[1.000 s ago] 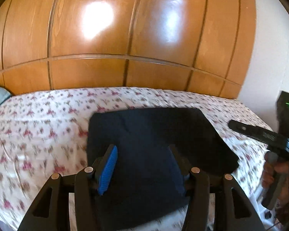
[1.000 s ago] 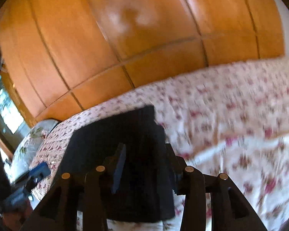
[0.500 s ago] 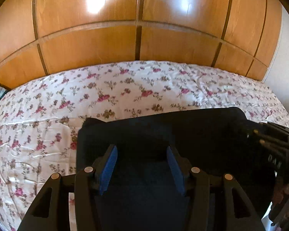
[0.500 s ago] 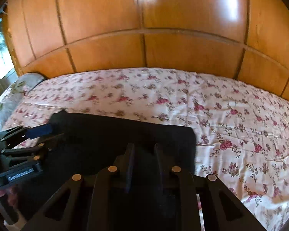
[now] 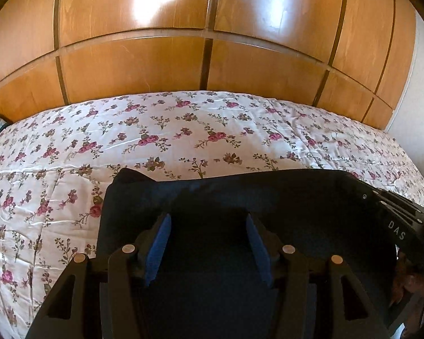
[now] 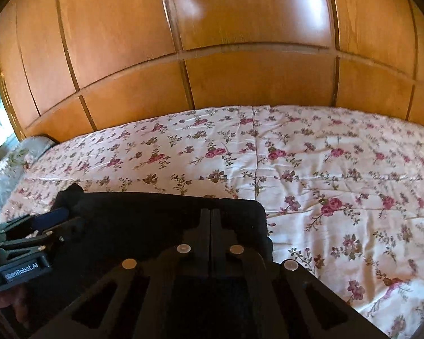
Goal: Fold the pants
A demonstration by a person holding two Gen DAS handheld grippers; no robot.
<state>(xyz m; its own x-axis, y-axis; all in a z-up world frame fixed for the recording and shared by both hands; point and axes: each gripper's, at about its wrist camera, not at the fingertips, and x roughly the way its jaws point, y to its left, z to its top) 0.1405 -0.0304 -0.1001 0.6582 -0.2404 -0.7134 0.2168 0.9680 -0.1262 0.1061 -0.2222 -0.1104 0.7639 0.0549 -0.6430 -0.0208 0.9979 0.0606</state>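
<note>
The dark navy pants (image 5: 268, 197) lie folded into a flat rectangle on the near edge of the flowered bed; they also show in the right wrist view (image 6: 144, 214). My left gripper (image 5: 207, 243) is open, its blue pads (image 5: 158, 243) spread just over the left half of the pants. My right gripper (image 6: 211, 220) has its fingers pressed together over the right part of the pants; whether cloth is pinched between them cannot be seen. Each gripper shows at the edge of the other's view: the right one (image 5: 395, 214), the left one (image 6: 36, 231).
The bed's floral cover (image 5: 183, 135) stretches away behind the pants. A wooden panelled wardrobe (image 5: 212, 42) stands along its far side. A pillow (image 6: 17, 155) lies at the far left. A white wall (image 5: 421, 113) is at the right.
Both grippers swung in and came down over the folded pants. The right gripper's fingers went from apart to closed together. The left stayed open.
</note>
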